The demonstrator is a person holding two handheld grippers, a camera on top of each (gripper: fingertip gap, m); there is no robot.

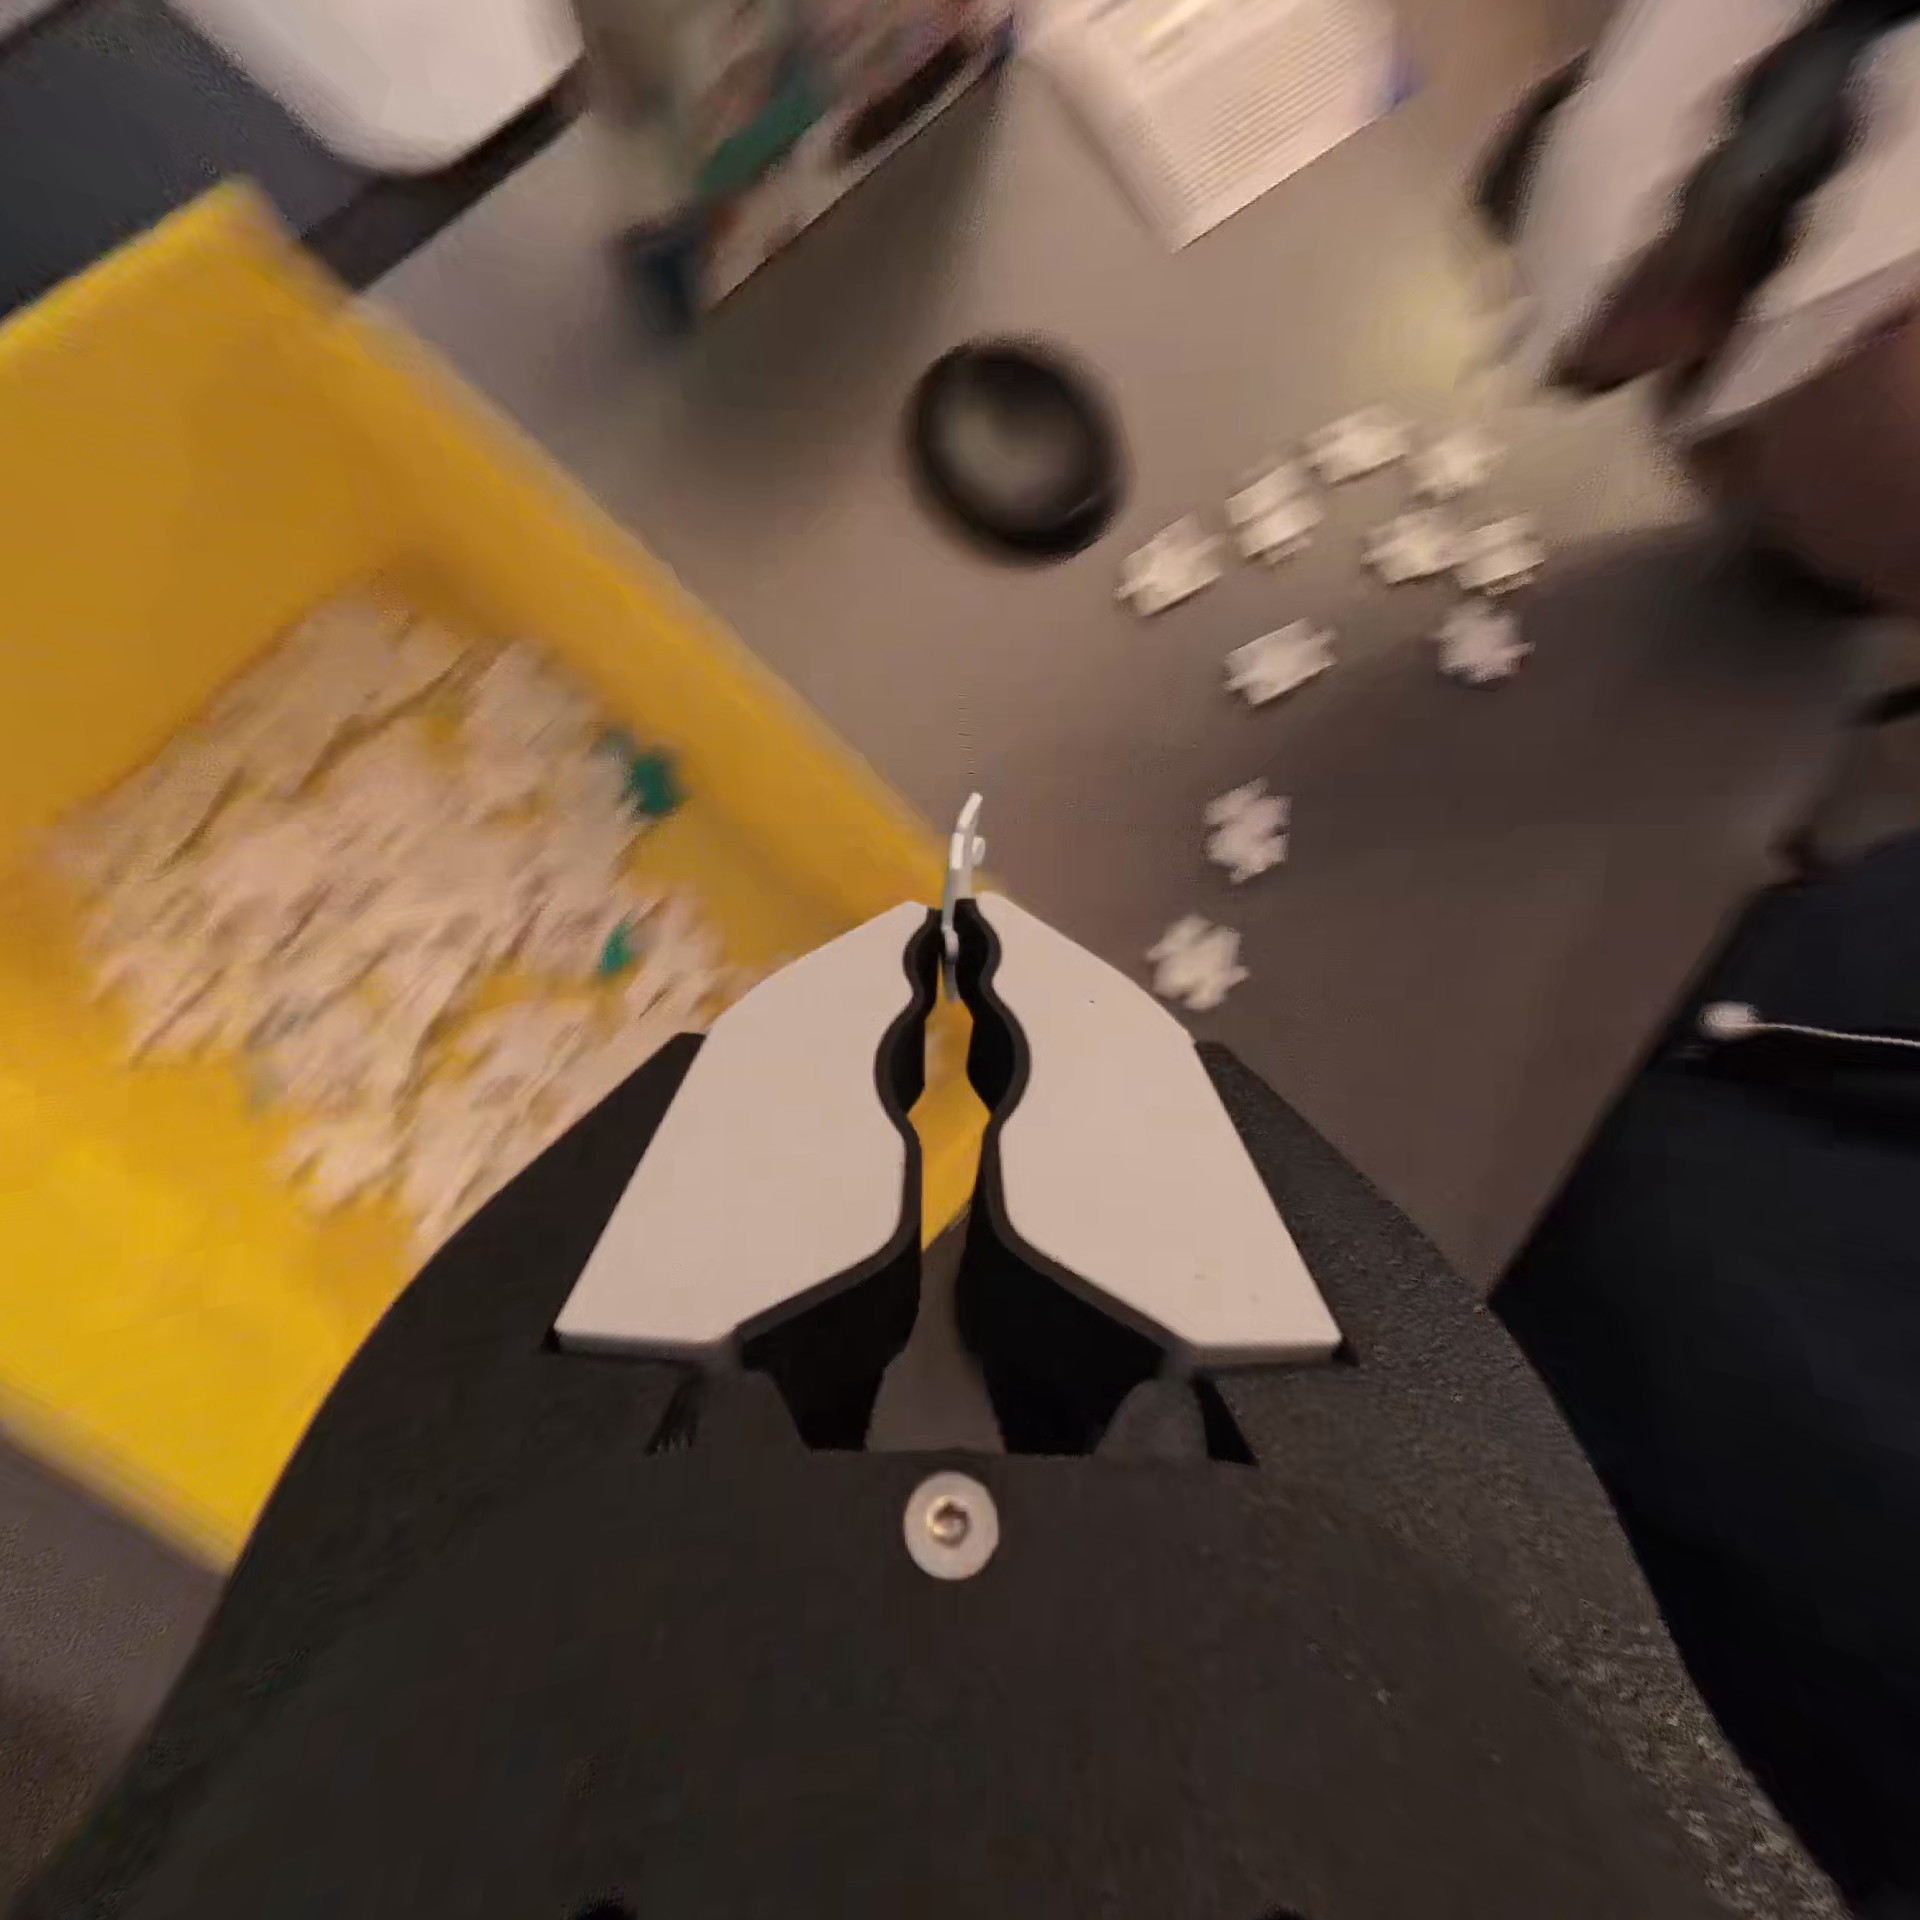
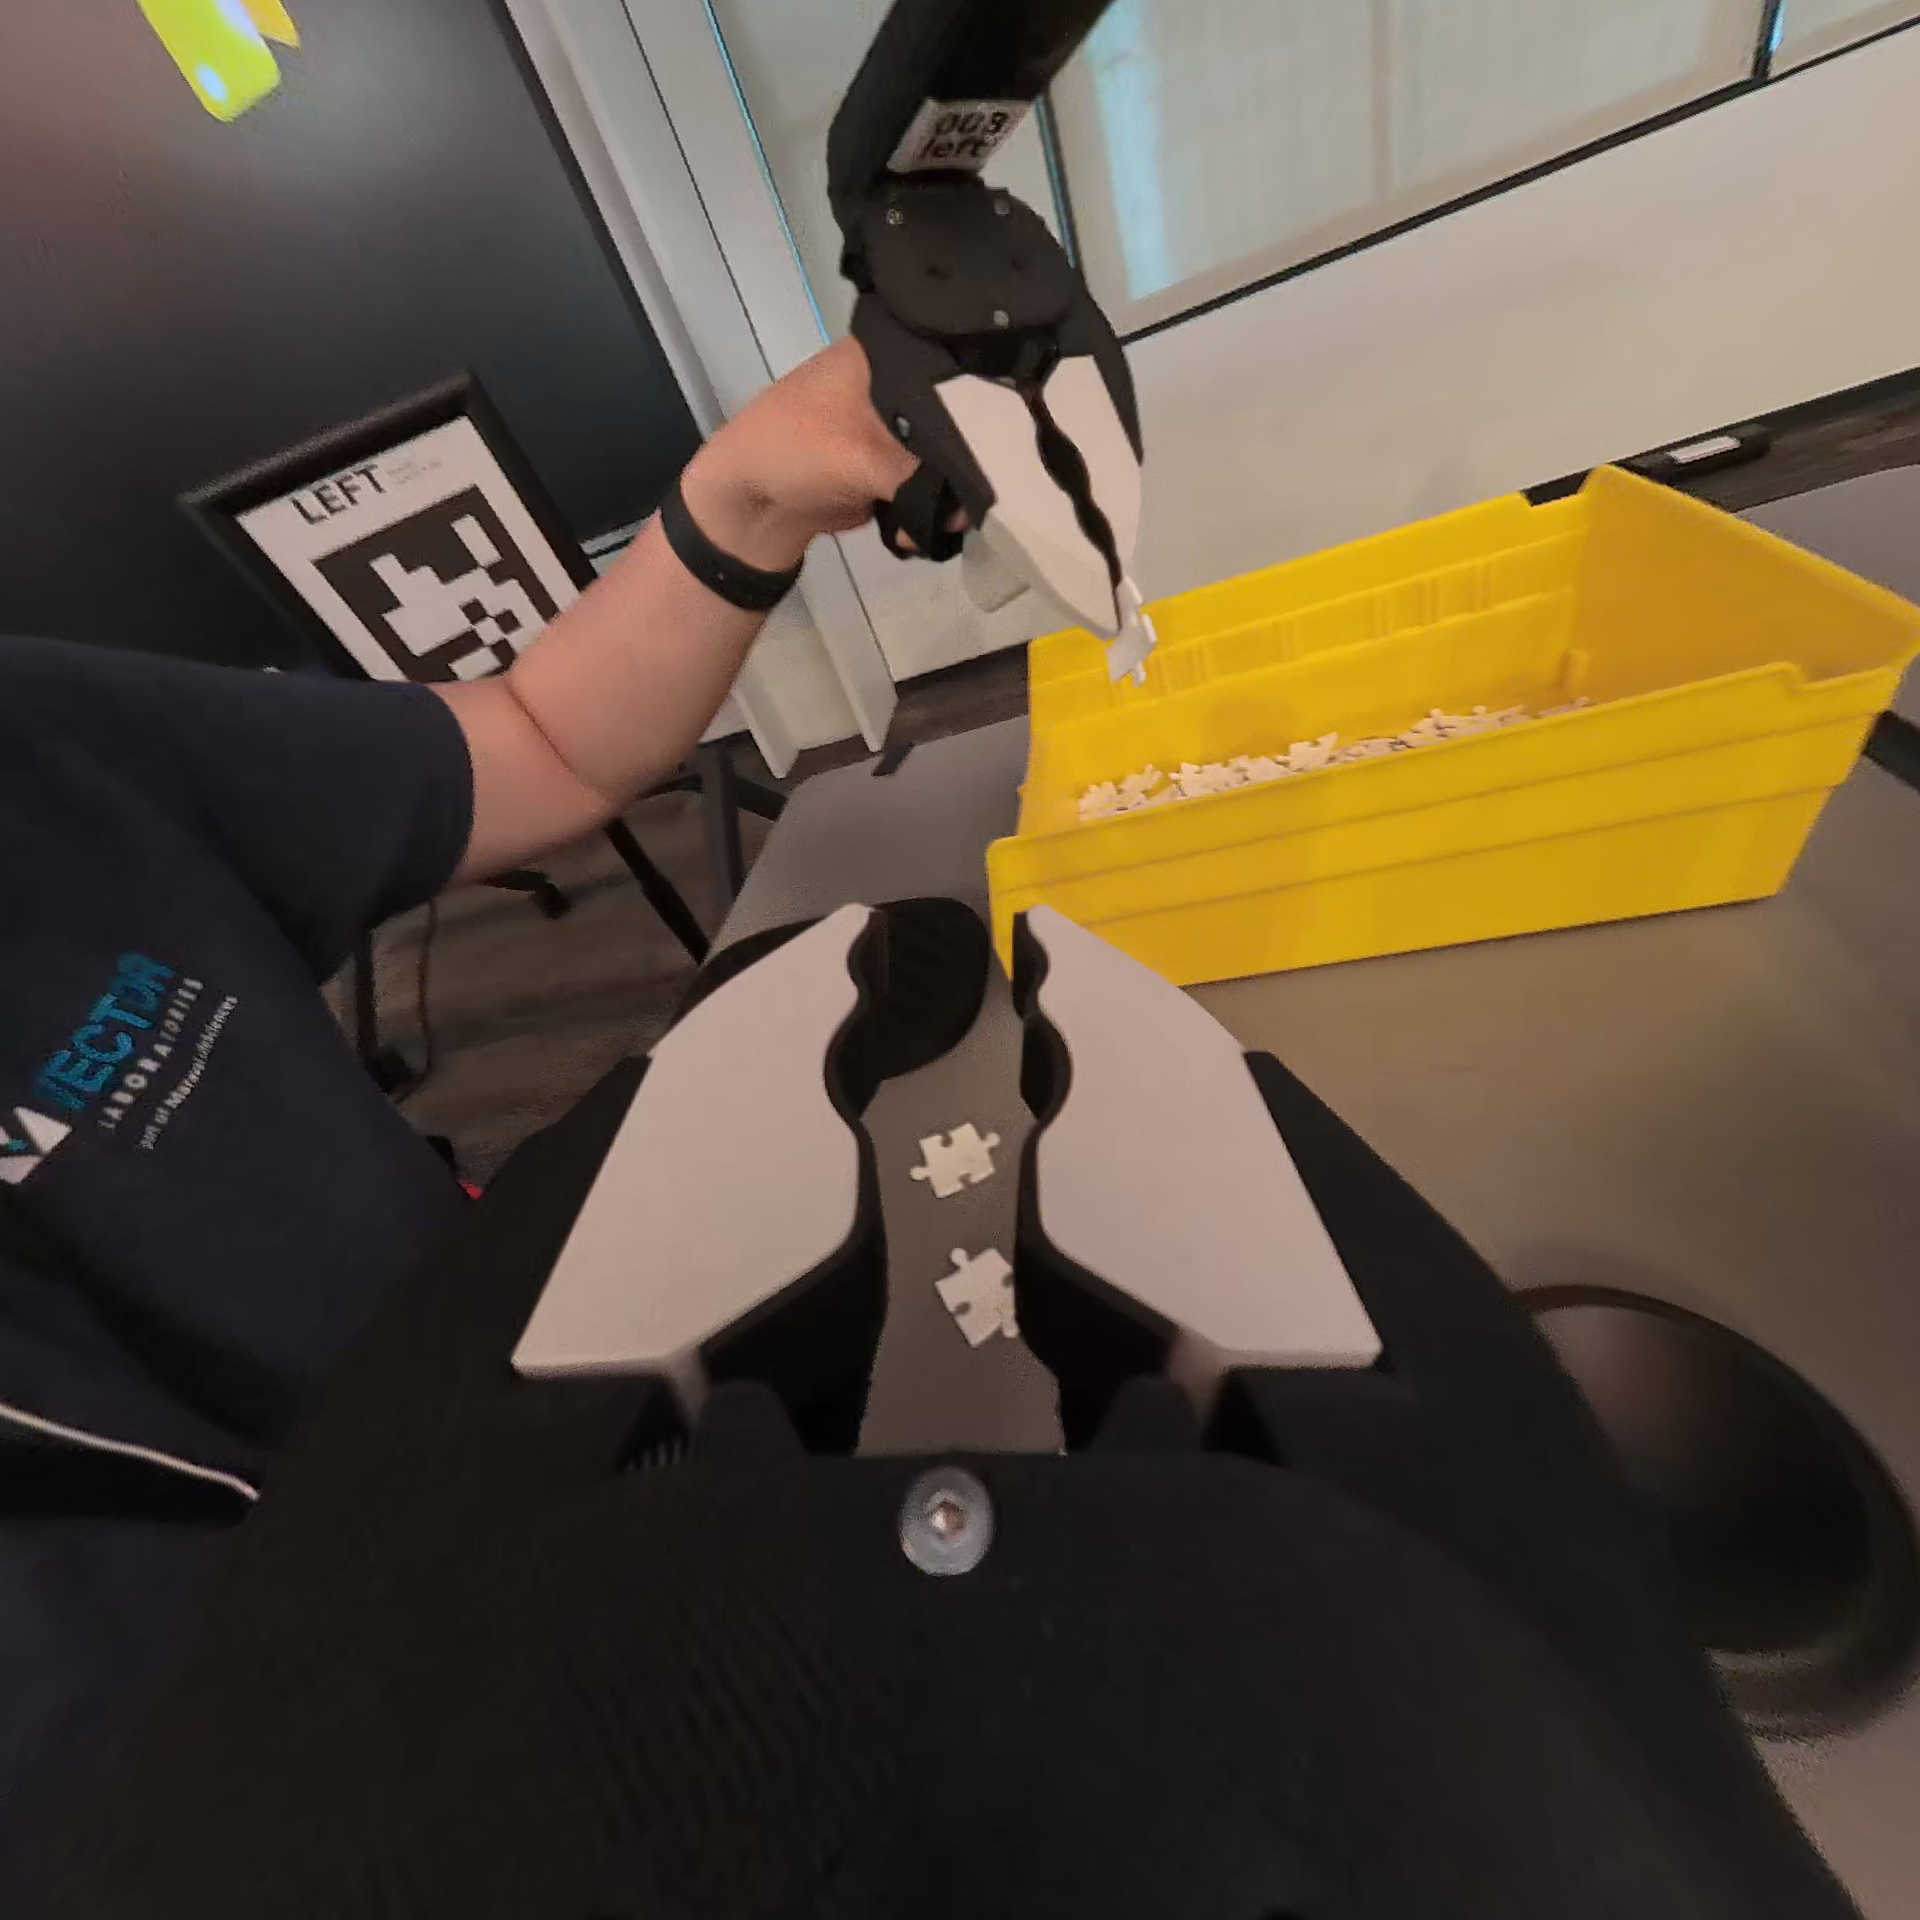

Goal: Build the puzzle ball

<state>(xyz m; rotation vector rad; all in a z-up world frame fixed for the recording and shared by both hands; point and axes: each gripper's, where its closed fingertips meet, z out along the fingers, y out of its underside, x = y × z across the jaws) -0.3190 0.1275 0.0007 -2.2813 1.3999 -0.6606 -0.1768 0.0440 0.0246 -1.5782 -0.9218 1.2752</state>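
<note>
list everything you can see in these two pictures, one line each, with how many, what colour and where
bin: one, yellow, on the table
pieces in bin: a heap, white, a few green
loose pieces: roughly ten, white, scattered on the table
table: one, grey
round hole: one, black-rimmed, in the table
marker sign: one, black and white, beyond the table
held piece: one, white, above the bin's corner
left hand-held gripper: shut on the held piece
right hand-held gripper: open, over two loose pieces
hand: one, holding the left gripper
</note>
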